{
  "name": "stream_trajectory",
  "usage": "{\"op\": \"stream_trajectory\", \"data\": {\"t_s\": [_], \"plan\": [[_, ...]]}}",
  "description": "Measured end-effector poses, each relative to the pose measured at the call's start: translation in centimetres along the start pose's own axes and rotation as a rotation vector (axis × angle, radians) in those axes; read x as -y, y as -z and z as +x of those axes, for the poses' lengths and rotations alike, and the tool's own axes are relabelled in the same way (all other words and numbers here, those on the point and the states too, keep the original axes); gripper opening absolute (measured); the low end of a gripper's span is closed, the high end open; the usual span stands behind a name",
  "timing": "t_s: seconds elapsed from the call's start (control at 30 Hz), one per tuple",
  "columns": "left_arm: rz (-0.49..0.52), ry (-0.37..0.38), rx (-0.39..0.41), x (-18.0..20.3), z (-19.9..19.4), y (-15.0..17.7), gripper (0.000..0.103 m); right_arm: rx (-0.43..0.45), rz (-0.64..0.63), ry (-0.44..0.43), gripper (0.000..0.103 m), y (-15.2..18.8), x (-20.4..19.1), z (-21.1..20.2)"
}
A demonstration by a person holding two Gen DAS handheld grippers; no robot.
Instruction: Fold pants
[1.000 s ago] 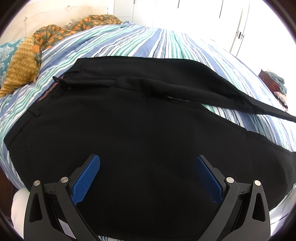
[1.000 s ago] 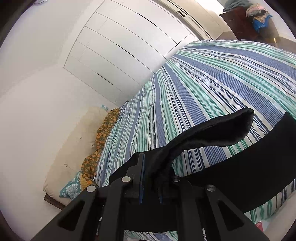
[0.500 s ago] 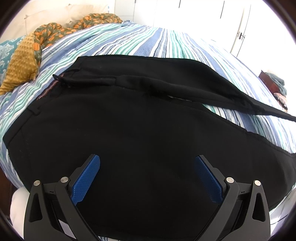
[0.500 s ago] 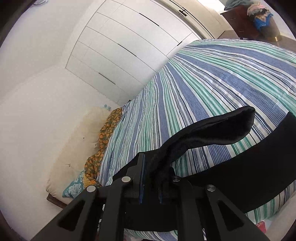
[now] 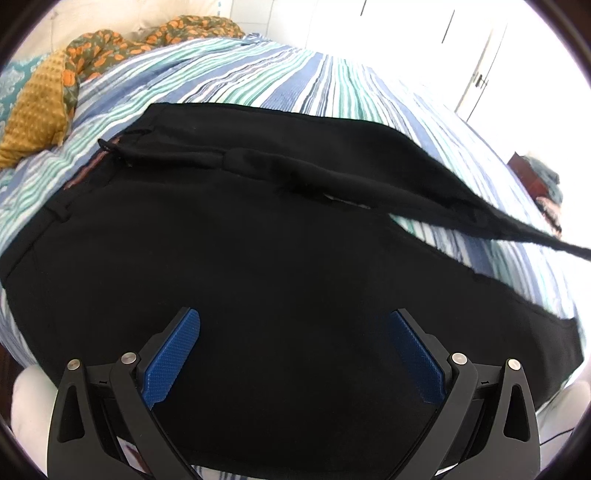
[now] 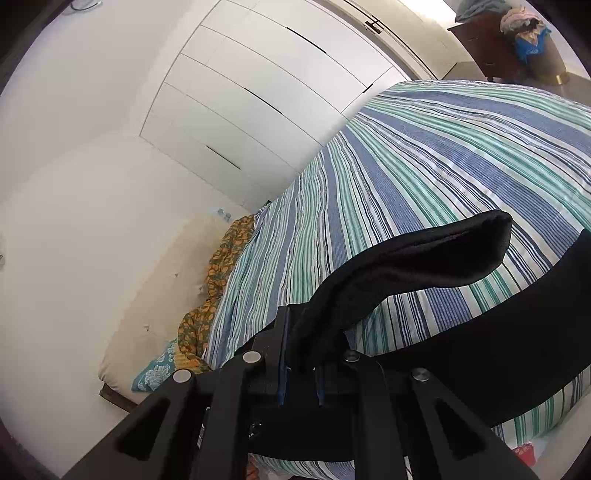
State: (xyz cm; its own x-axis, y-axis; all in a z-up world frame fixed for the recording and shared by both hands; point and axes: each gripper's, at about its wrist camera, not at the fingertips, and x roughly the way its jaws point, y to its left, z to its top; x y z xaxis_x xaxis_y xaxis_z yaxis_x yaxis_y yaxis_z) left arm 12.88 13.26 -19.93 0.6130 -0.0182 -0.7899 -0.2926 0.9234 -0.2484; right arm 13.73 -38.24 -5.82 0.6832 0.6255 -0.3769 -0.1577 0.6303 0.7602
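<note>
Black pants [image 5: 258, 240] lie spread on a striped bedspread [image 5: 295, 77], waistband at the left and legs running right. My left gripper [image 5: 295, 328] is open, its blue pads just above the near part of the pants, holding nothing. My right gripper [image 6: 301, 358] is shut on the end of one pant leg [image 6: 424, 258] and holds it lifted above the bed; the cuff sticks out past the fingers. In the left wrist view this leg [image 5: 517, 225] stretches taut toward the right edge.
A yellow and orange patterned blanket [image 5: 55, 85] and a cream pillow [image 6: 155, 302] lie at the bed's head. White wardrobes [image 6: 277, 85] stand beyond the bed. A dark dresser with clothes [image 6: 517, 33] stands past the foot.
The right gripper has risen slightly with the pant leg, and the leg looks tauter. The left gripper has stayed almost in place, still open.
</note>
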Motion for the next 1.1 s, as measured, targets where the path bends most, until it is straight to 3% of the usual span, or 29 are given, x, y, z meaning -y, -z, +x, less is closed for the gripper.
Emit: {"op": "stream_trajectory", "data": {"t_s": [0.27, 0.43, 0.57, 0.7, 0.77, 0.83, 0.93, 1.03, 1.1], "plan": [[-0.220, 0.275, -0.050, -0.4, 2.3, -8.6, 0.102, 0.002, -0.012, -0.046, 0.012, -0.3, -1.1, -0.6], [-0.260, 0.353, -0.108, 2.3, 7.1, -14.7, 0.102, 0.000, -0.035, -0.075, 0.012, -0.2, -1.8, -1.4], [-0.322, 0.332, -0.185, 3.6, 11.8, -17.6, 0.102, -0.027, -0.071, -0.113, 0.012, 0.3, -2.6, -2.1], [-0.352, 0.287, -0.231, 4.3, 15.0, -18.5, 0.101, -0.069, -0.115, -0.142, 0.012, 0.8, -3.1, -3.6], [-0.365, 0.314, -0.245, 4.6, 15.8, -18.4, 0.087, -0.094, -0.125, -0.178, 0.012, 1.0, -2.9, -4.7], [-0.368, 0.354, -0.280, 5.0, 16.2, -18.0, 0.001, -0.115, -0.140, -0.207, 0.012, 1.0, -2.5, -5.8], [-0.347, 0.372, -0.225, 5.0, 13.4, -17.9, 0.005, -0.126, -0.173, -0.133, 0.011, 0.6, -0.9, -6.5], [-0.276, 0.385, -0.101, 4.6, 6.5, -18.4, 0.005, -0.137, -0.171, 0.055, 0.011, -0.9, 2.8, -5.2], [-0.256, 0.394, -0.003, 3.2, 1.5, -18.4, 0.005, -0.141, -0.161, 0.135, 0.010, -2.4, 5.3, -3.8]]}}
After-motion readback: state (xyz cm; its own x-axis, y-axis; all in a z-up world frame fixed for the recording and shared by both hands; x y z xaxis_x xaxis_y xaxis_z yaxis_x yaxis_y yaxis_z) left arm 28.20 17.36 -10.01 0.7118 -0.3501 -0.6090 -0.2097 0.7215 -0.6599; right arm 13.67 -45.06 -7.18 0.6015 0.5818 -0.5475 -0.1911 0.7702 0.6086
